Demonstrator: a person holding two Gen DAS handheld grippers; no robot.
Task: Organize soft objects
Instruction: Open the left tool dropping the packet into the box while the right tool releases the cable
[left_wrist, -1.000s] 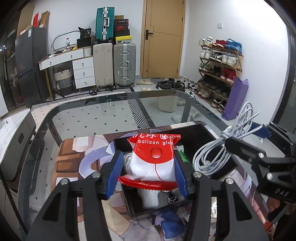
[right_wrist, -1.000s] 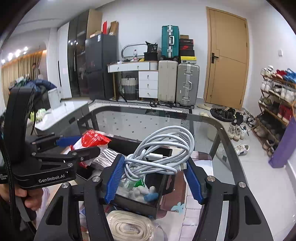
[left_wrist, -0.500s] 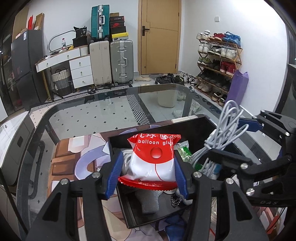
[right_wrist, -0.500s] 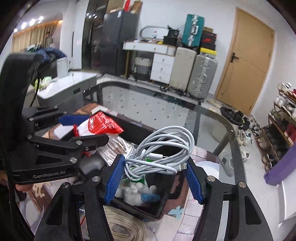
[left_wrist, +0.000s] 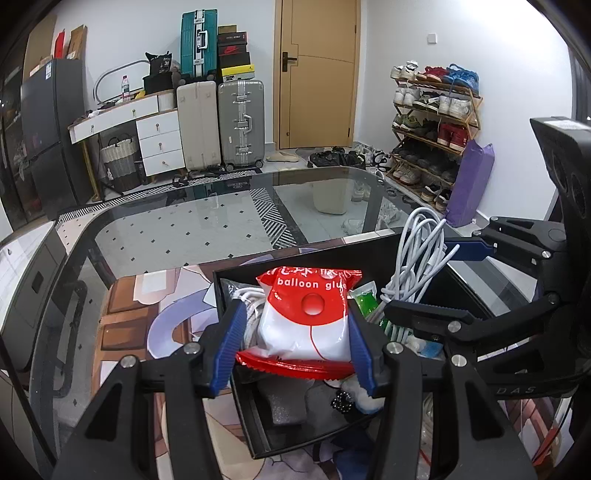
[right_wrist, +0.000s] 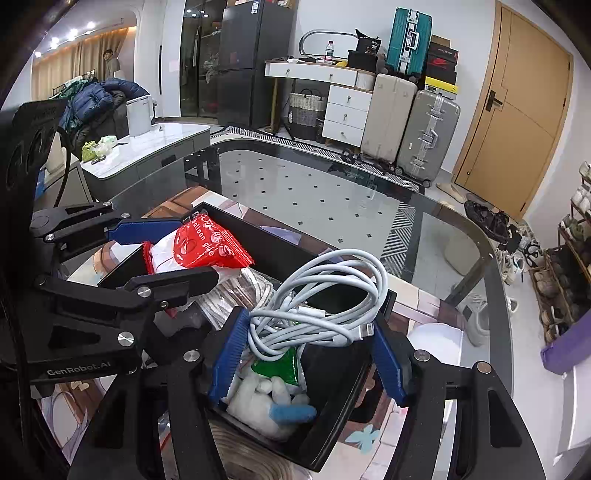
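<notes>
Where the left wrist view looks down, the left gripper (left_wrist: 297, 343) clamps a red-and-white balloon glue packet (left_wrist: 306, 325) upright above the black box (left_wrist: 243, 398), which holds a green sachet (left_wrist: 364, 301). The right wrist view adds a white plush toy (right_wrist: 258, 400) inside; the right gripper (right_wrist: 310, 347) pinches a coiled white cable (right_wrist: 325, 295), long axis crosswise, over the box.

Two close wrist views, both over the black box (left_wrist: 236, 295).

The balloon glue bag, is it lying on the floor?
No, the left claw grips the balloon glue bag above the black box.
</notes>
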